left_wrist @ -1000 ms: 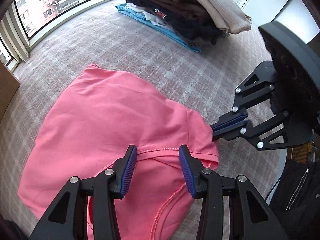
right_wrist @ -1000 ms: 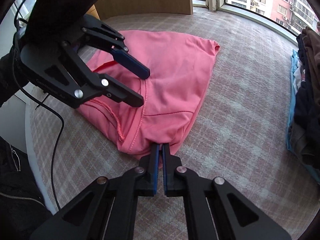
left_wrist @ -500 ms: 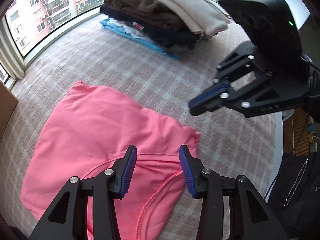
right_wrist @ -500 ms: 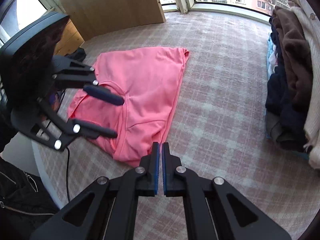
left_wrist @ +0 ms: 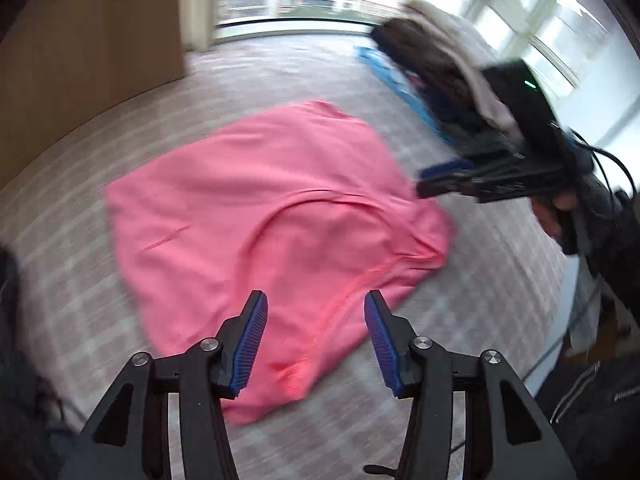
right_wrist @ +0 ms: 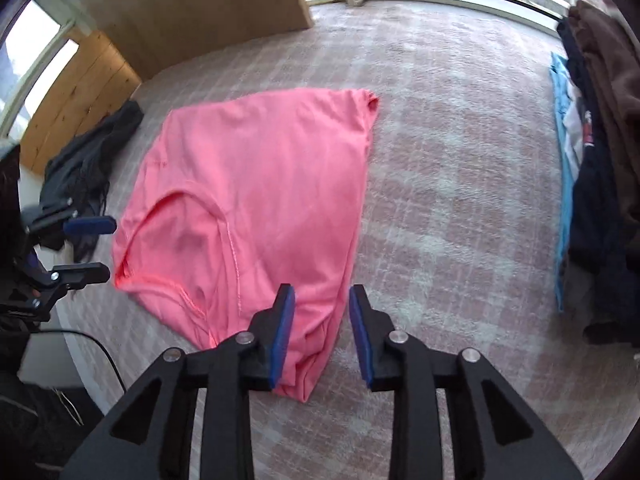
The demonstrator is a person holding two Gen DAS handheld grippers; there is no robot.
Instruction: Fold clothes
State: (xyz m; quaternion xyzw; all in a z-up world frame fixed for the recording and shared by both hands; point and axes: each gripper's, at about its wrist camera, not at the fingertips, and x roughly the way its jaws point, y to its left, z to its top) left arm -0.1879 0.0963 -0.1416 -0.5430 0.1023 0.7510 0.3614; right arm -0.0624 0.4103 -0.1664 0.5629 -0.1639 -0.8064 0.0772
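A pink garment [left_wrist: 280,216] lies spread on the checked cloth surface, folded over with its neckline seam showing. My left gripper [left_wrist: 316,320] hovers over its near edge with the jaws opening and nothing between the pads. In the right wrist view the same pink garment [right_wrist: 260,184] lies ahead, and my right gripper [right_wrist: 322,312] hangs over its near corner. Its jaws are opening and the pads do not press the cloth. The right gripper [left_wrist: 426,180] also shows beside the garment's right edge, and the left gripper [right_wrist: 106,248] stands off its left edge.
A pile of folded clothes [right_wrist: 600,152] on a blue cloth sits at the right; the same pile [left_wrist: 440,64] is blurred in the left wrist view. A dark garment [right_wrist: 92,148] lies at the left by wooden panels [right_wrist: 192,8]. Windows run along the far side.
The right gripper, shut on the pink garment's corner a second ago, has let go and opened. The left gripper has swung to the garment's other side and rolled, its jaws a little wider.
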